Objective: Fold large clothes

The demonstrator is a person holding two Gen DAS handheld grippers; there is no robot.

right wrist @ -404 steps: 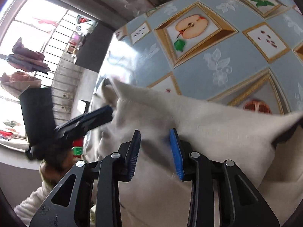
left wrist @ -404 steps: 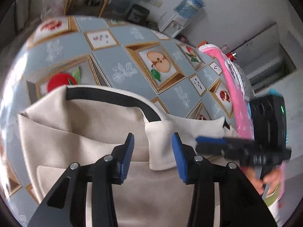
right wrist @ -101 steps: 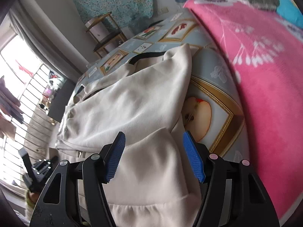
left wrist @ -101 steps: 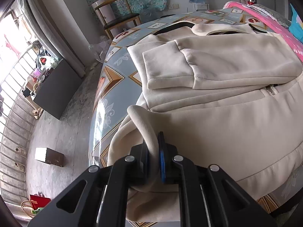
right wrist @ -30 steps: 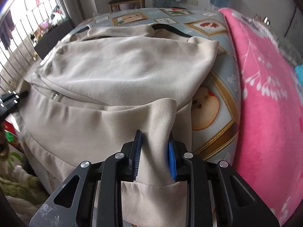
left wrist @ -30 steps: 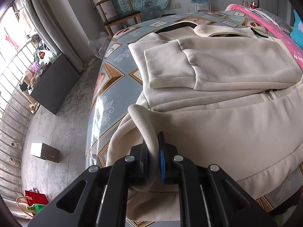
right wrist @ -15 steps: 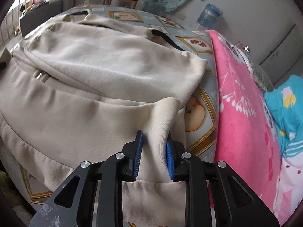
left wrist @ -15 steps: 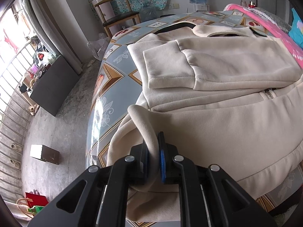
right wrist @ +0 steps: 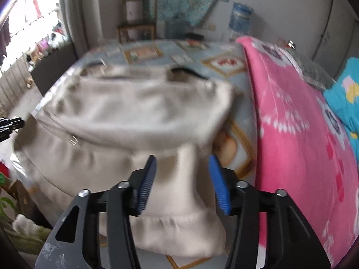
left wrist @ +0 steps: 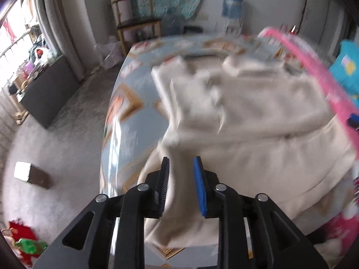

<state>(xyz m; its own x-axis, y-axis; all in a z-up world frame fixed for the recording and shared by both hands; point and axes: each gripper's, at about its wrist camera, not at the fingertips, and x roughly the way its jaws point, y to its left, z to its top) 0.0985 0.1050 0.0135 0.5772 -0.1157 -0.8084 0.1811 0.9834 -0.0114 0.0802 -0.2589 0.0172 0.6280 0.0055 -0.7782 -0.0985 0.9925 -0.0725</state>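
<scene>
Both views motion-blurred. Cream jacket (left wrist: 258, 116) spread over a table (left wrist: 132, 121) with a blue fruit-print cloth, sleeves folded across the body, hem hanging over the near edge.

Left gripper (left wrist: 181, 185) — jaws opening, gap narrow. A raised fold of the jacket's near-left hem stands between the blue pads; blur hides whether the pads touch it, though gaps show on both sides.

Right gripper (right wrist: 185, 182) — jaws opening, about half wide. A ridge of the jacket's (right wrist: 134, 112) near-right hem runs up between the pads, clear of both; the ribbed hem band sags just below the fingers.

Pink blanket (right wrist: 303, 134) lies along the table's right side, just beside the jacket. Wooden chair (left wrist: 136, 24) and water dispenser (right wrist: 240, 20) stand at the far wall. Small box (left wrist: 30, 174) on the floor, left.
</scene>
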